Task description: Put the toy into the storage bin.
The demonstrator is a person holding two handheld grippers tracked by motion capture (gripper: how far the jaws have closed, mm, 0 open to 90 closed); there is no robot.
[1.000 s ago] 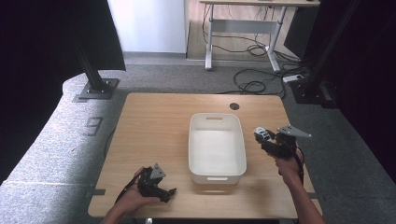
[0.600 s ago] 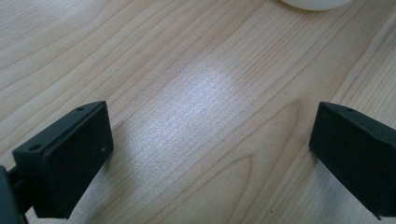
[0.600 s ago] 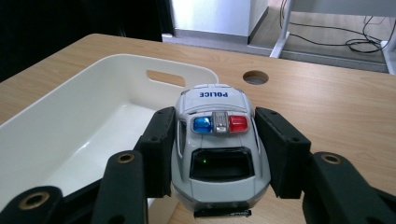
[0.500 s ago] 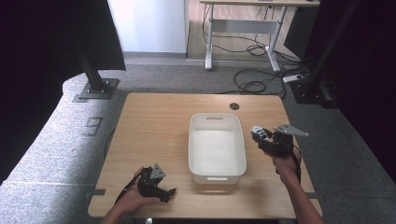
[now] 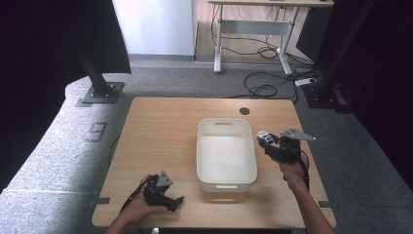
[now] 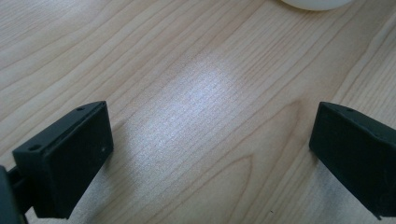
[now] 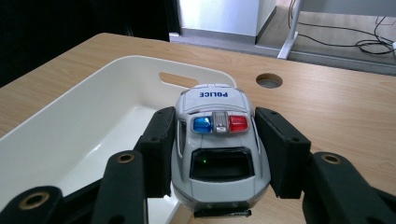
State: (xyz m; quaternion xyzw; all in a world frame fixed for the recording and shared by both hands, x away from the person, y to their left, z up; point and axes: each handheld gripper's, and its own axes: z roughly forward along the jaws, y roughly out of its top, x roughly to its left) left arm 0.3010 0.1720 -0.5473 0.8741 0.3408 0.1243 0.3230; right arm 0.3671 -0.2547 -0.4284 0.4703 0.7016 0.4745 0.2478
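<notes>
Toy police car (image 7: 218,140) pinched in the right gripper (image 5: 273,146), just off the white bin's (image 5: 202,161) 3 o'clock rim.
Best carried level over the rim before letting go; left gripper (image 5: 170,201), jaws spread and empty, rests at the wooden table's (image 5: 160,126) 7 o'clock; desk (image 5: 253,19) and cables (image 5: 265,87) at 12.

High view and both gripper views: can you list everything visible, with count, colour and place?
toy police car: one, white with blue and red lights, held by its sides above the table beside the bin's right rim
bin: one, white, nothing in it, middle-right of the table
table: one, light wood, round hole near its far edge
desk: one, white legs, behind on the floor
cables: several, black, on the grey floor
left gripper: one, black, fingers apart, low over the table's near left
right gripper: one, black, clamping the car
</notes>
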